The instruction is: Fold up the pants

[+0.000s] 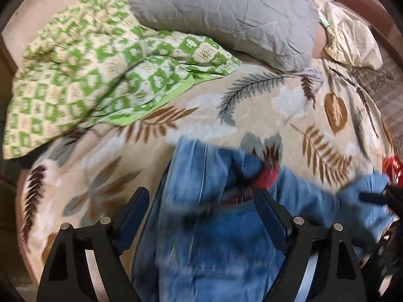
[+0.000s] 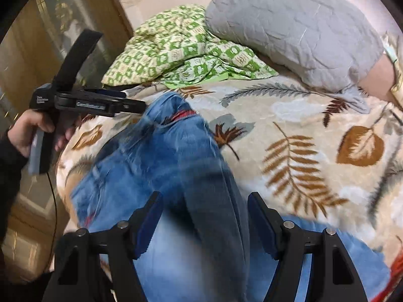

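Blue jeans (image 1: 214,239) lie crumpled on the leaf-print bedspread (image 1: 277,105), with a red band (image 1: 267,176) showing at the waist. My left gripper (image 1: 202,201) hovers over them with its fingers spread wide; denim lies under and between them, and the pads do not press on it. In the right wrist view the jeans (image 2: 151,156) run from the waist toward me, and a raised fold passes between the fingers of my right gripper (image 2: 205,211), which stand apart without clamping it. The left gripper (image 2: 143,107) reaches in from the left at the waistband, held by a hand (image 2: 27,130).
A green checked quilt (image 1: 100,63) is bunched at the back left. Behind it lies a grey pillow (image 1: 226,17), with a beige pillow (image 1: 352,32) to its right. A glass-fronted cabinet (image 2: 37,50) stands left of the bed. The bed's right edge drops to a carpet (image 1: 385,95).
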The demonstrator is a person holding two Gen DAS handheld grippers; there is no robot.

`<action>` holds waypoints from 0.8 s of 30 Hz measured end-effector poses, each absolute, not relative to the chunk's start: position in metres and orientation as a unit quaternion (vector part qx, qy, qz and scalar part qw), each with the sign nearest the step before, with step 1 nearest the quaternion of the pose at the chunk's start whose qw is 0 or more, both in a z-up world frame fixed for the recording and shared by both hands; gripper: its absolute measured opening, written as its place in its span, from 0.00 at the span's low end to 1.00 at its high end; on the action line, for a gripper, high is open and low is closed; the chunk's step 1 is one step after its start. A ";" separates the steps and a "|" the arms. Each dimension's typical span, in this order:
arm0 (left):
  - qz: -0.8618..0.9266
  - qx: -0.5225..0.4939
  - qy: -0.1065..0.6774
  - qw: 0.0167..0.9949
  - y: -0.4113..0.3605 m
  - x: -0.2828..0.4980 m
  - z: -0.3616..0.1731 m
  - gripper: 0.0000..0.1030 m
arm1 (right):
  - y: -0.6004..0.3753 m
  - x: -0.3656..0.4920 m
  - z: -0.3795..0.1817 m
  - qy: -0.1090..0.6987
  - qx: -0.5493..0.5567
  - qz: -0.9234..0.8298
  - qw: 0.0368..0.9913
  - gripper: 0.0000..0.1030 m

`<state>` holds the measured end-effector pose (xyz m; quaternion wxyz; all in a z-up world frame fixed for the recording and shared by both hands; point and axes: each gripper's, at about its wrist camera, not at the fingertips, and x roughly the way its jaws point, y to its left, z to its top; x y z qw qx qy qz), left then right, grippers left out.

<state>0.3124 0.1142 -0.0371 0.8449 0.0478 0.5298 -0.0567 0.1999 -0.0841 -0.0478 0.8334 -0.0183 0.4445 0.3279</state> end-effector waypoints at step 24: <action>-0.149 -0.008 0.476 0.866 0.133 0.110 -0.008 0.08 | -0.030 0.087 -0.046 0.352 -0.104 0.433 0.823 0.04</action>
